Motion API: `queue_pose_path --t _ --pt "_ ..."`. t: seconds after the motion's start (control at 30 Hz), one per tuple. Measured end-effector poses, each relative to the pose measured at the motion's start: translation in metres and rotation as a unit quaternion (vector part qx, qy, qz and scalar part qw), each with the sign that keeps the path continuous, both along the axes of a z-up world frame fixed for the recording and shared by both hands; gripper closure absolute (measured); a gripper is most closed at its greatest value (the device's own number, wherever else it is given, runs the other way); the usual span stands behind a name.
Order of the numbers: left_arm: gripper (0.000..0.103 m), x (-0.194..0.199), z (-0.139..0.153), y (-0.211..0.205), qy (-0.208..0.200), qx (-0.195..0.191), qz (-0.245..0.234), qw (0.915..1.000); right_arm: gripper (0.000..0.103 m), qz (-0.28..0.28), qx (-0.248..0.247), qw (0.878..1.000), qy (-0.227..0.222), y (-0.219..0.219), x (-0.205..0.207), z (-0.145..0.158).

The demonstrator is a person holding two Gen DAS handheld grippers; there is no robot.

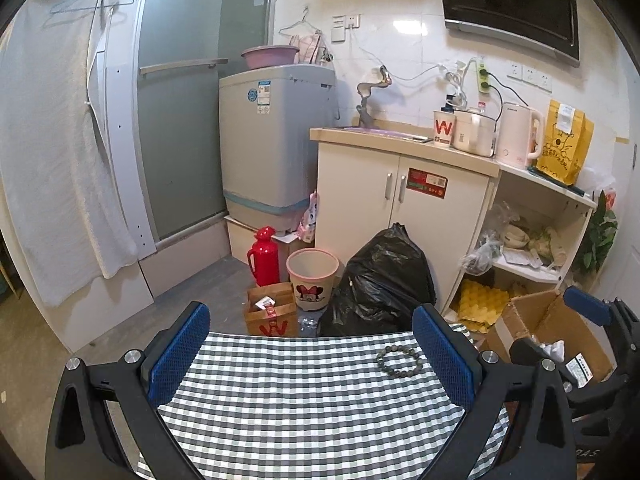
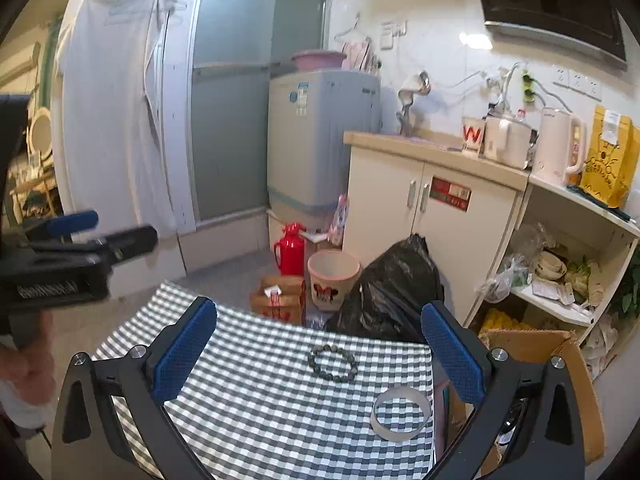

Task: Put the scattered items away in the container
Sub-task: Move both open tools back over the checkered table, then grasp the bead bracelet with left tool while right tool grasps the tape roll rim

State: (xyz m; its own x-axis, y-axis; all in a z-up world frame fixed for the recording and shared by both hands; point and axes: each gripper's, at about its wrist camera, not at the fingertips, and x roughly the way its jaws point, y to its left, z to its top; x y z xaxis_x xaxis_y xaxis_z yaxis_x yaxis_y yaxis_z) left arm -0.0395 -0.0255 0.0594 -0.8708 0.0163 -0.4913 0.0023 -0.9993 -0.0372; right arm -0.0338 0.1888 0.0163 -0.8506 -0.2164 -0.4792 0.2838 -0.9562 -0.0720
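The left claw (image 1: 312, 354) hung above the checked tablecloth (image 1: 304, 404) with its blue pads (image 1: 180, 354) wide apart and nothing between them. The right claw (image 2: 320, 350) was spread just as wide over the same cloth, also empty. A bead bracelet (image 2: 333, 363) lay flat on the table near its far edge; in the left wrist view it sat just beside the inner face of the right-hand pad. A roll of tape (image 2: 401, 414) lay flat nearer the right edge of the table, apart from the bracelet. Past that edge, on the floor, stood an open cardboard box (image 2: 532, 346). Beyond the table were a black rubbish bag (image 1: 380, 280), a pink bin (image 1: 313, 278) and a red flask (image 1: 263, 256). A person's hand (image 2: 28, 364) gripped the left tool at the edge of the right wrist view.
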Motion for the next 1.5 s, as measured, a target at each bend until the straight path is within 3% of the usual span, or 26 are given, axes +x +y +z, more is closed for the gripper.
queue_pose_path --t 0.53,1.23,1.5 --pt "0.0 -0.048 -0.042 0.016 -0.048 0.005 -0.019 0.9987 0.0 -0.022 0.026 0.999 -0.033 0.011 -0.028 -0.039" --pt "0.0 -0.142 -0.15 0.064 -0.148 0.005 -0.054 0.9876 0.0 -0.012 -0.016 0.99 -0.142 0.049 -0.07 -0.122" --pt "0.017 -0.17 -0.196 0.086 -0.197 -0.003 -0.068 0.9781 0.0 -0.001 -0.019 0.984 -0.177 0.057 -0.077 -0.148"
